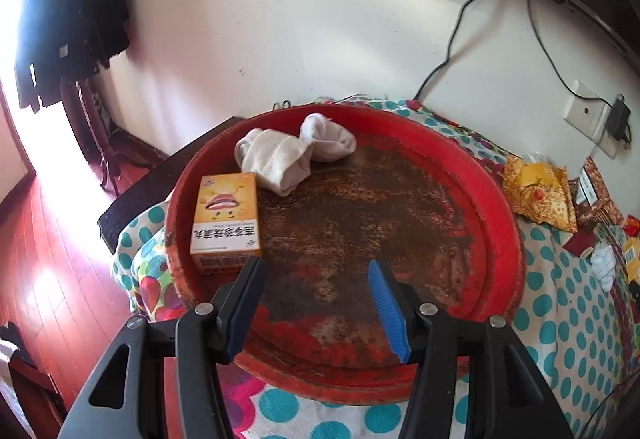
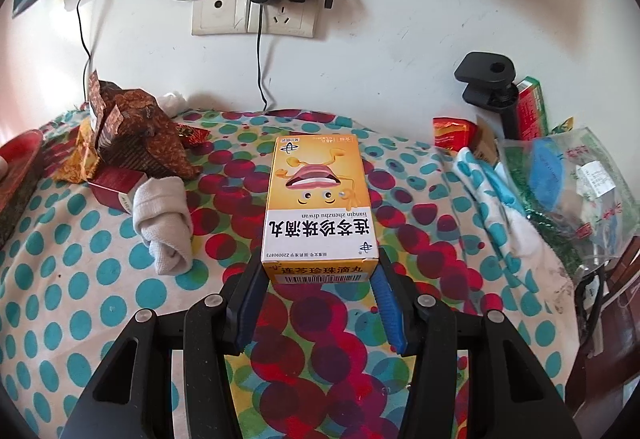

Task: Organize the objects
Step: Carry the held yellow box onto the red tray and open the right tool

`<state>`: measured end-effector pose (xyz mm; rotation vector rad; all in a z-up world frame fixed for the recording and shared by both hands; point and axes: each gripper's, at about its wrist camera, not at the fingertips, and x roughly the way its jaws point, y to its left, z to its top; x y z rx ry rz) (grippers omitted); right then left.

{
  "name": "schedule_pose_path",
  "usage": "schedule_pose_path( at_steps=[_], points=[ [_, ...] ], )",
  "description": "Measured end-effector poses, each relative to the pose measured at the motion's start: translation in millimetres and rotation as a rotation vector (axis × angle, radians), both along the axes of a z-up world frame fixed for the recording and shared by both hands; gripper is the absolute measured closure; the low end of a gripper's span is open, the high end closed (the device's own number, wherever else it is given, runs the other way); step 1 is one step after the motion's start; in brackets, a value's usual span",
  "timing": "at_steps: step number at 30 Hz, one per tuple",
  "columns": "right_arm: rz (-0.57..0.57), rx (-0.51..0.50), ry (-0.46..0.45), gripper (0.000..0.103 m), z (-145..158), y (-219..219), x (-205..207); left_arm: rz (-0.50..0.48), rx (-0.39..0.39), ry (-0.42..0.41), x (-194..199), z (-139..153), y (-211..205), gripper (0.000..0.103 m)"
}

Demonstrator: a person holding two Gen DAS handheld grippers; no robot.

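Counting two yellow boxes: one in the red tray (image 1: 496, 223), the first yellow box (image 1: 226, 217) just beyond the left fingertip of the left gripper (image 1: 316, 267); a second yellow box (image 2: 320, 207) clamped at its near end between the right gripper (image 2: 318, 271) fingers. Three rolled socks: two tray socks (image 1: 294, 153) well beyond the left gripper, one loose sock (image 2: 164, 223) left of the right gripper. Left fingers half open, empty, over the tray floor. Spotted cloth (image 2: 60, 279) beneath.
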<state>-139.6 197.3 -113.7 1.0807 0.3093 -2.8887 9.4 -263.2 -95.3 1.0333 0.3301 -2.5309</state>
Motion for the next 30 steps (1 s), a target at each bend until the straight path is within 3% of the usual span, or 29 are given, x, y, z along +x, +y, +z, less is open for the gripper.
schedule_pose_path(
  at_steps=[2, 5, 13, 20, 30],
  points=[
    [-0.001, 0.029, 0.008, 0.055, 0.2, -3.8, 1.1, 0.012, 0.047, 0.011, 1.9, -0.2, -7.5, 0.047],
    [-0.001, 0.069, 0.006, 0.055, -0.9, -10.0, 0.2, 0.021, 0.055, 0.033, 4.7, 3.4, -12.4, 0.047],
    [0.034, 0.024, 0.019, 0.055, 22.1, -32.6, 16.1, 0.031, 0.082, 0.023, 4.3, 1.8, -17.1, 0.047],
    [0.133, -0.010, 0.045, 0.055, 43.6, -71.5, 47.0, 0.020, 0.118, 0.031, 5.0, 2.0, -18.7, 0.047],
    [0.353, -0.043, 0.018, 0.055, 54.8, -164.1, 78.7, 0.033, 0.143, 0.042, 6.8, 4.2, -25.8, 0.047]
  ],
)
